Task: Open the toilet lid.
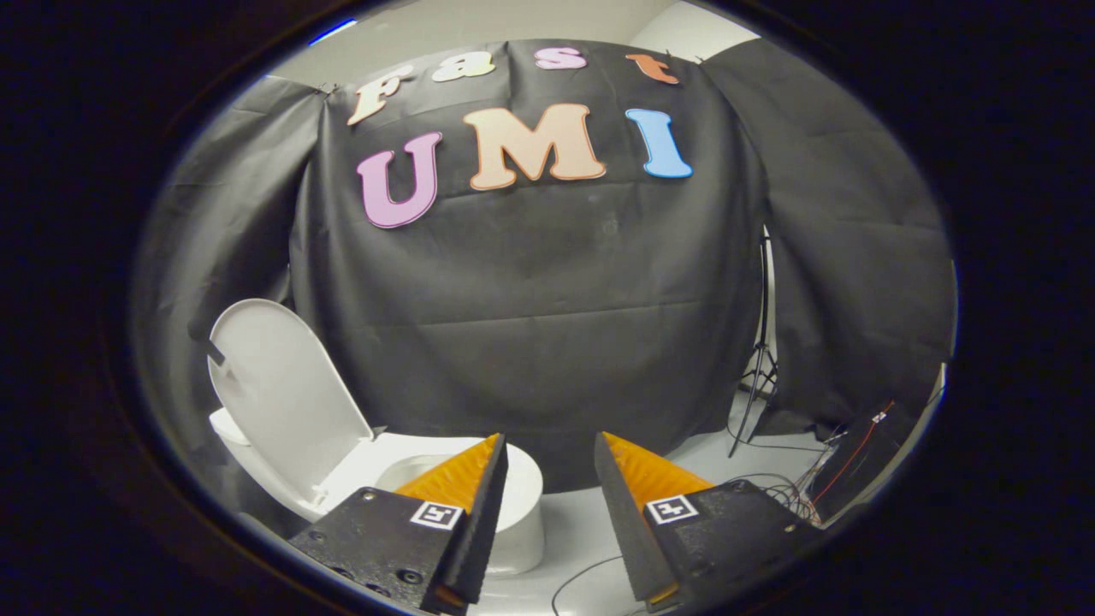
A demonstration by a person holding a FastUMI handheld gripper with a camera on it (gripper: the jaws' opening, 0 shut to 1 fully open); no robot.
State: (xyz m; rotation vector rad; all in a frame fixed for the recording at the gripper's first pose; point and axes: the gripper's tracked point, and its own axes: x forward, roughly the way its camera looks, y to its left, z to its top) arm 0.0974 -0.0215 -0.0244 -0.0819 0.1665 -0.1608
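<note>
Toilet lid (278,398) already standing up, tilting back toward the black cloth wall (530,325), off to the left of the fingers and a bit beyond them. White toilet bowl (522,505) sitting right below it, seat rim showing, partly hiding behind the left finger (466,505). Gripper (550,453) hovering with fingers spread apart, gripping nothing, just a clear gap between the tips with cloth and pale floor (582,522) showing through. Not touching the lid or the bowl as far as can be told. Square marker tags sitting on top of each finger body. Over on the right, a light stand (757,359) leaning up against the cloth, with a tangle of cables (787,492) trailing across the floor near a dark box (864,458) with red striping. One thin cable looping on the floor just ahead of the right finger (624,505).
</note>
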